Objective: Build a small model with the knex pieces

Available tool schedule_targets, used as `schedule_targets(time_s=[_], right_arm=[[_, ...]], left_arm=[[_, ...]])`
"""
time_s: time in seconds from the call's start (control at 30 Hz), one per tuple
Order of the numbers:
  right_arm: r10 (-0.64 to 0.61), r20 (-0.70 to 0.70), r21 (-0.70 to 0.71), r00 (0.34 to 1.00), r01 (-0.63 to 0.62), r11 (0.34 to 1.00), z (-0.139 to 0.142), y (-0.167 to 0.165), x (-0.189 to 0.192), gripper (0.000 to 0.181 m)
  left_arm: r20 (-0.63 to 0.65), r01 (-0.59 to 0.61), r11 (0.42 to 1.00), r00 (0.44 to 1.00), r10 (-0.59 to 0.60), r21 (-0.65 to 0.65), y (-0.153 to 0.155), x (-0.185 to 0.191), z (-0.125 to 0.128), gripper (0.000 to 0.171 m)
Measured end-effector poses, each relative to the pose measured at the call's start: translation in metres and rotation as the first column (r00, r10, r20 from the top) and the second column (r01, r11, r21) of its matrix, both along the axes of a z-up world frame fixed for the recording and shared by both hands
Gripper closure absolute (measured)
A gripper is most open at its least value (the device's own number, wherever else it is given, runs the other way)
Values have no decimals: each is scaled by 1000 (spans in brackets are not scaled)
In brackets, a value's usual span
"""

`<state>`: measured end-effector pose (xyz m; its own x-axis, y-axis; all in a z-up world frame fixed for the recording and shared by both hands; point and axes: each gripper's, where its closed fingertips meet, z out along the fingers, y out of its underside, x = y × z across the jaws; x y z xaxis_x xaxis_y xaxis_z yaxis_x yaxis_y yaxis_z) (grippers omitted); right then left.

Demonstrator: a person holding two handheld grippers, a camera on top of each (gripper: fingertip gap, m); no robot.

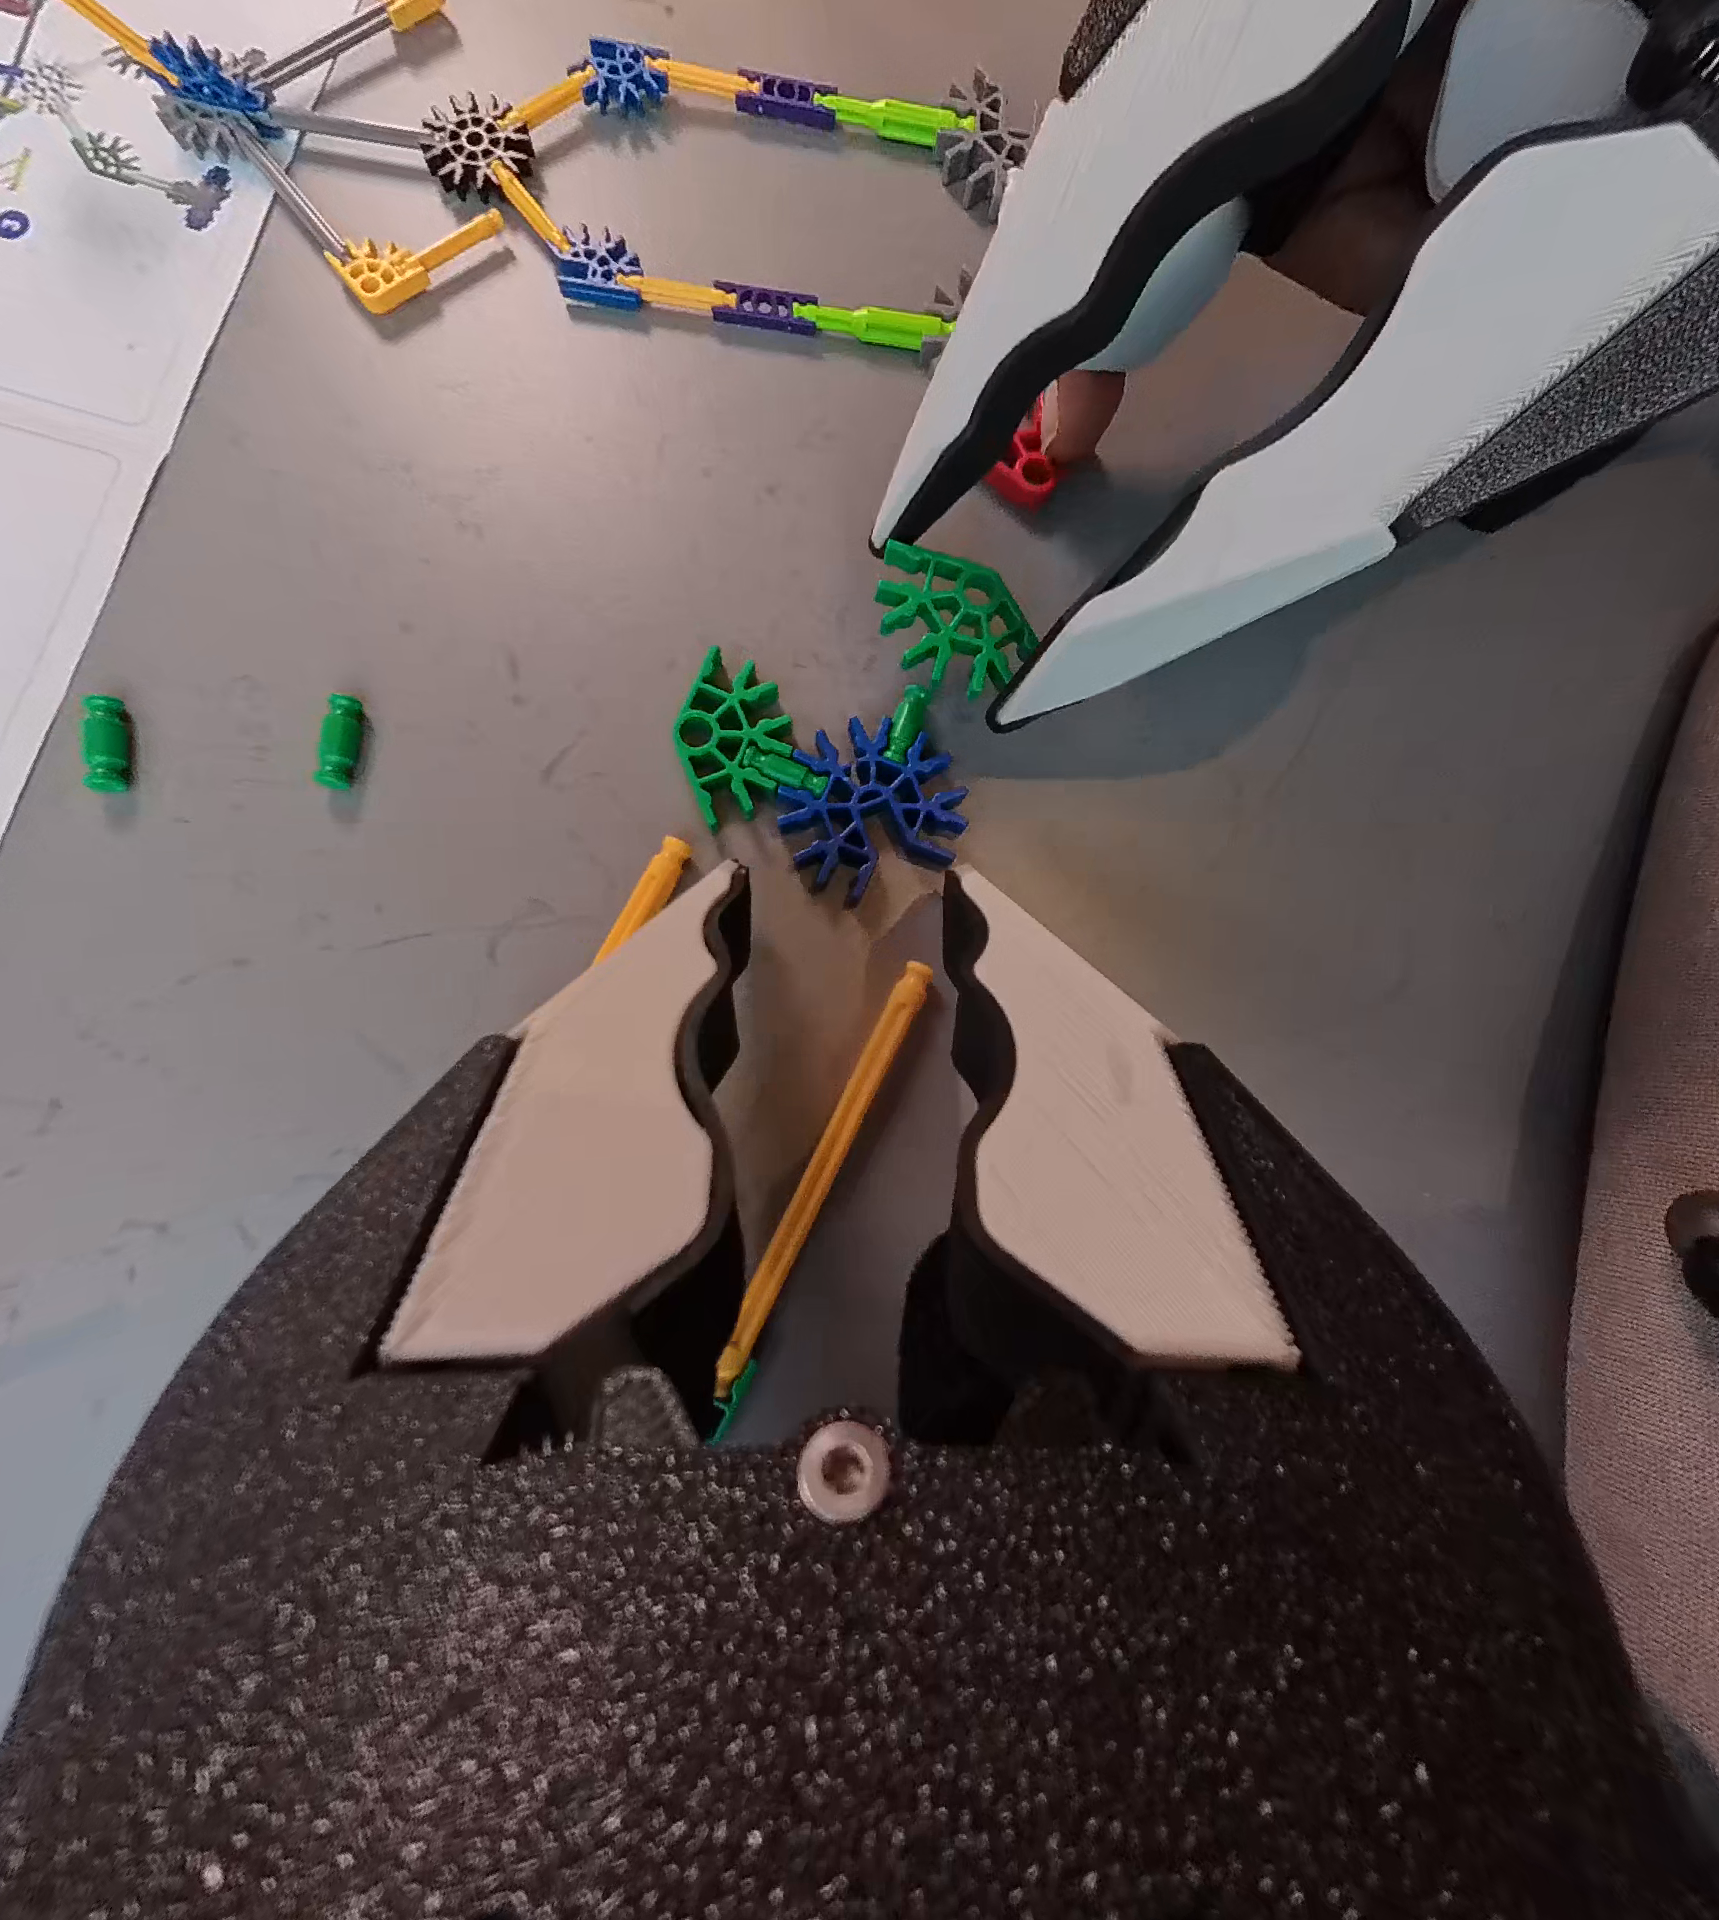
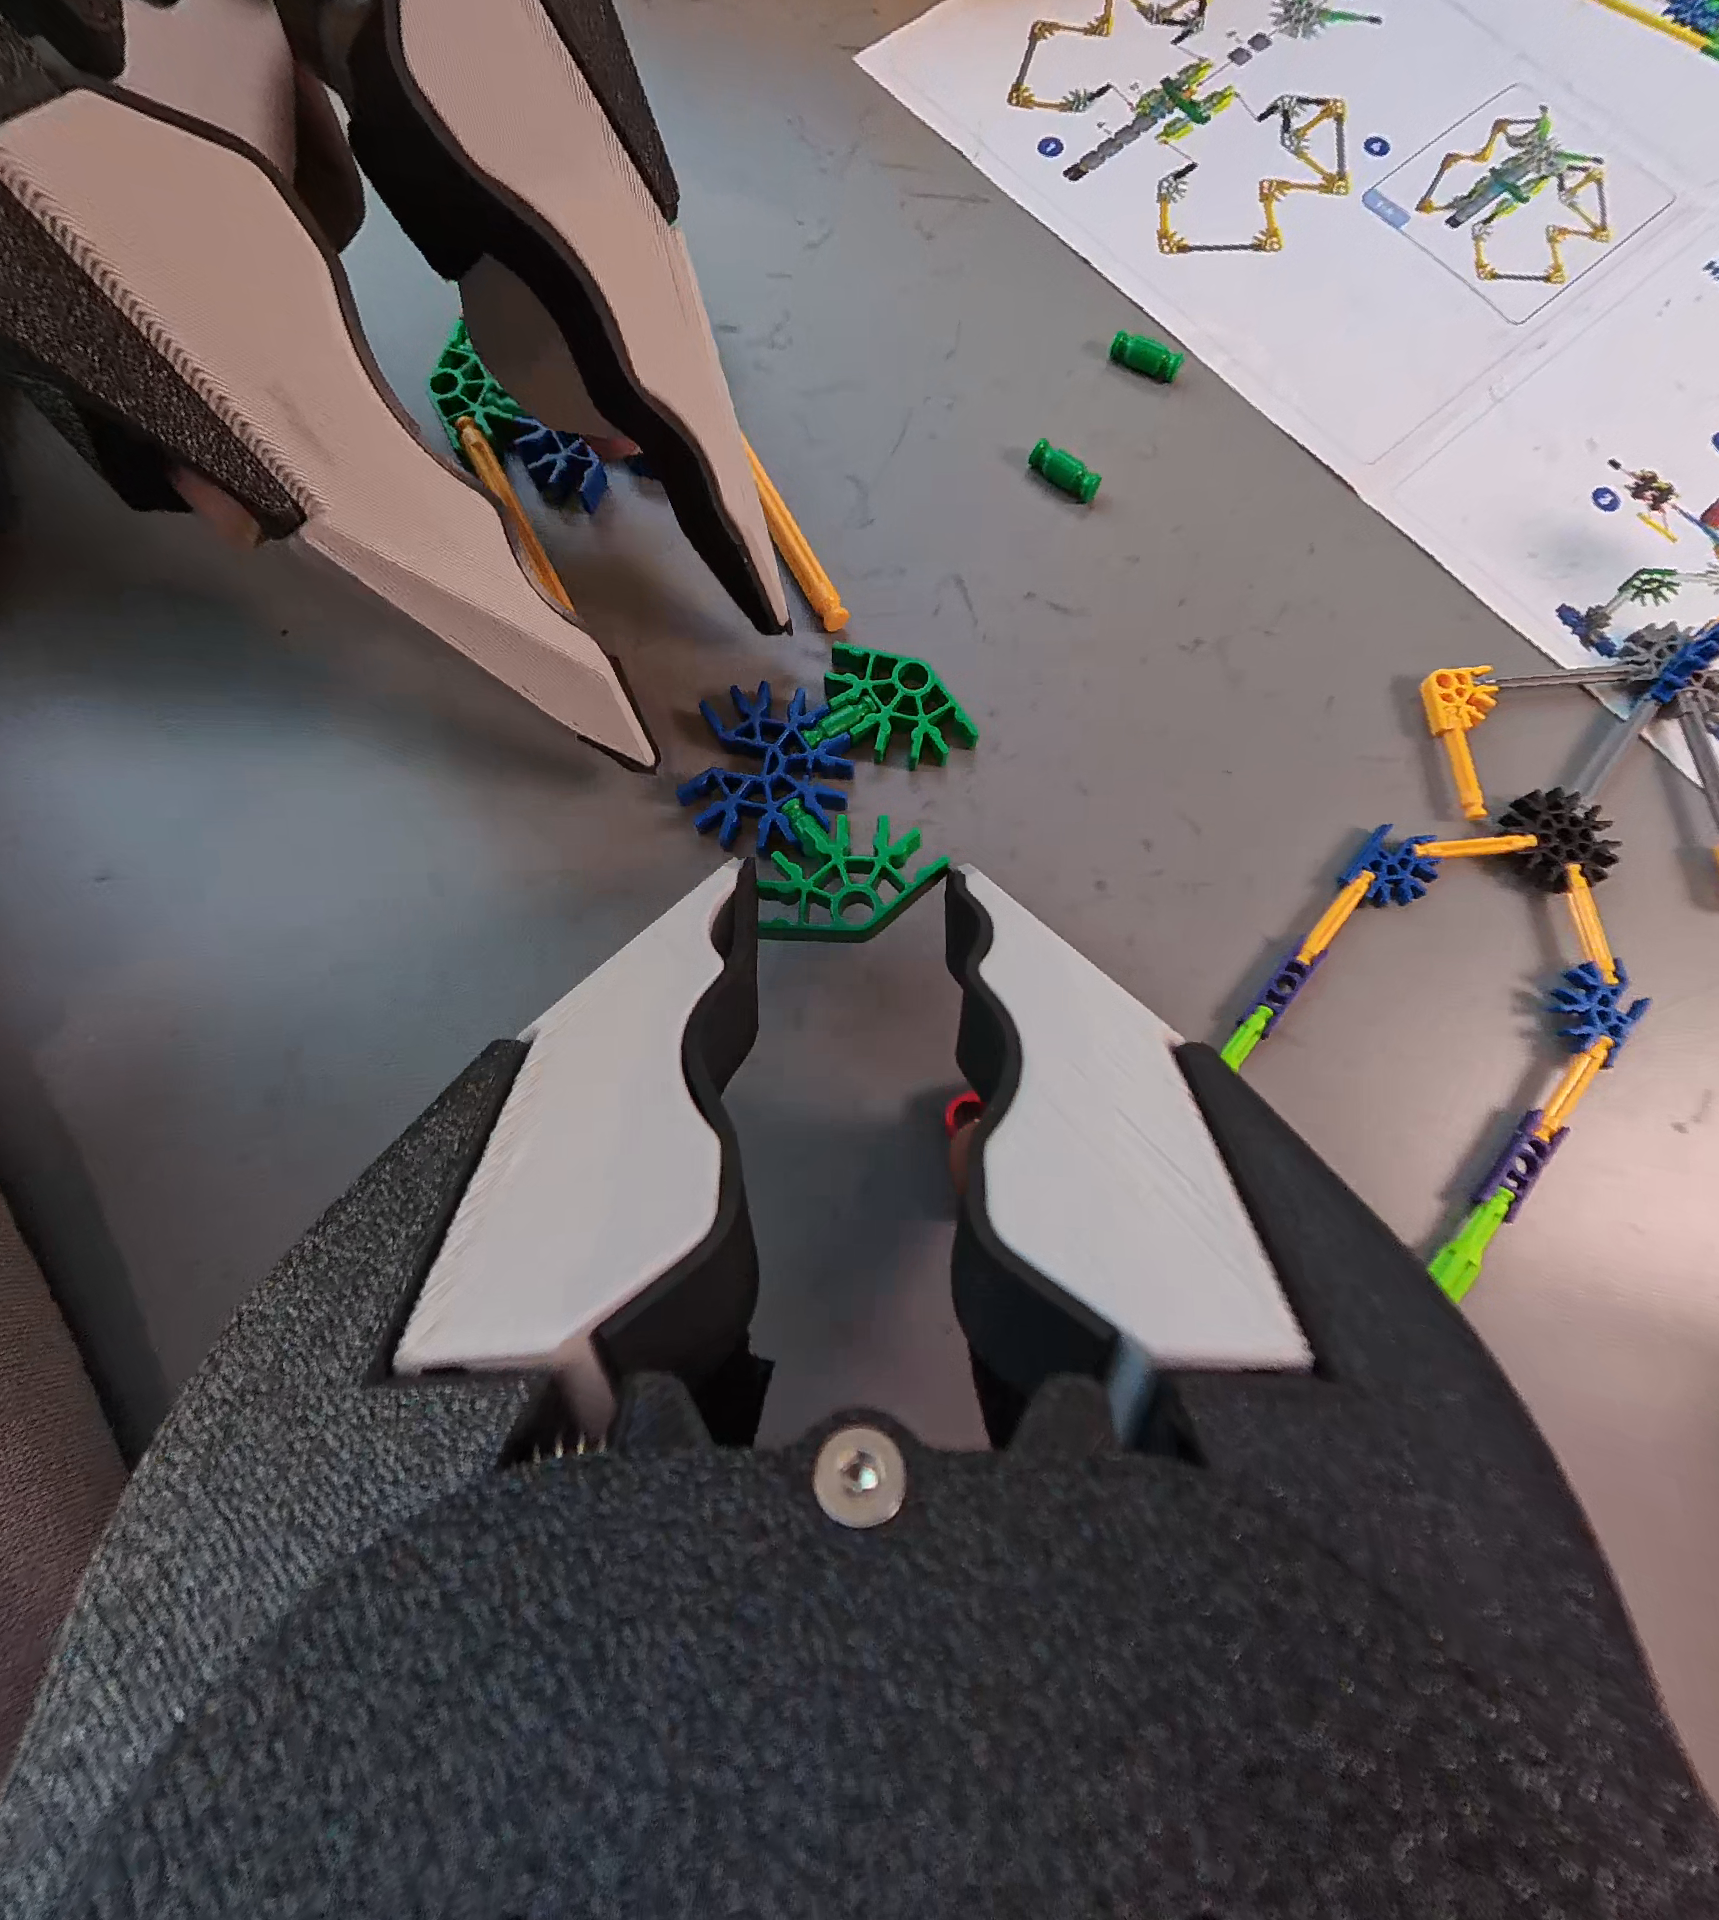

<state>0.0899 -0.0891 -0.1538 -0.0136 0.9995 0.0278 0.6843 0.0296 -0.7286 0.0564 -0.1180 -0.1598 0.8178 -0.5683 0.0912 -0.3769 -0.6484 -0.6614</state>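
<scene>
The left gripper [image 1: 844, 883] is open and holds nothing. Its tips stop just short of the blue connector [image 1: 870, 800], and a yellow rod [image 1: 824, 1174] lies on the table [image 1: 419, 1039] between its fingers. The right gripper [image 2: 850, 878] has its jaws wide, one tip on either side of a green connector [image 2: 850, 883]. Both tips seem to touch it, but I cannot tell whether they clamp it. That connector sits right at the end of a short green rod [image 2: 803, 826] plugged into the blue connector. Whether it is seated on the rod is unclear. On the blue connector's other side, a second green connector [image 1: 730, 732] is already joined by its own short rod. Still loose are another yellow rod [image 1: 642, 899], two green spacers [image 1: 105, 743] well apart on the table, and a red piece [image 1: 1026, 462] under the right gripper. Farther off lies a built chain around a black connector [image 1: 476, 140], partly on an instruction sheet [image 1: 3, 416].
</scene>
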Motion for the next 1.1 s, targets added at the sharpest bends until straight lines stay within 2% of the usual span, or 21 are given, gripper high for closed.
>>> schedule_targets(time_s=[0.2,0.5,0.63,0.7,0.77,0.87,0.97,1.1], right_arm=[[-29,36,-8,999,29,1000,-1,4,-4,147],[-32,141,51,990,25,998,-9,4,-4,147],[-15,172,80,985,1,997,-11,2,-3,145],[13,183,74,983,-27,997,-10,-1,-2,136],[54,165,74,985,-67,995,-3,0,-2,136],[181,139,100,974,-195,976,7,2,-3,153],[266,170,113,949,-286,951,8,6,-5,170],[366,240,56,899,-389,920,0,-1,-7,178]], left_arm=[[-29,-8,999,1000,9,39,5,-7,2,136],[-54,28,999,998,-26,25,2,-2,-6,144],[-60,34,999,998,-33,23,2,-2,-7,145],[-59,34,999,998,-33,23,2,-2,-7,146],[-61,35,999,998,-34,23,2,-2,-7,146],[-58,34,999,998,-33,27,2,-3,-6,146],[-54,32,999,998,-30,33,2,-4,-4,148],[-61,36,999,998,-34,35,3,-2,-6,150]])
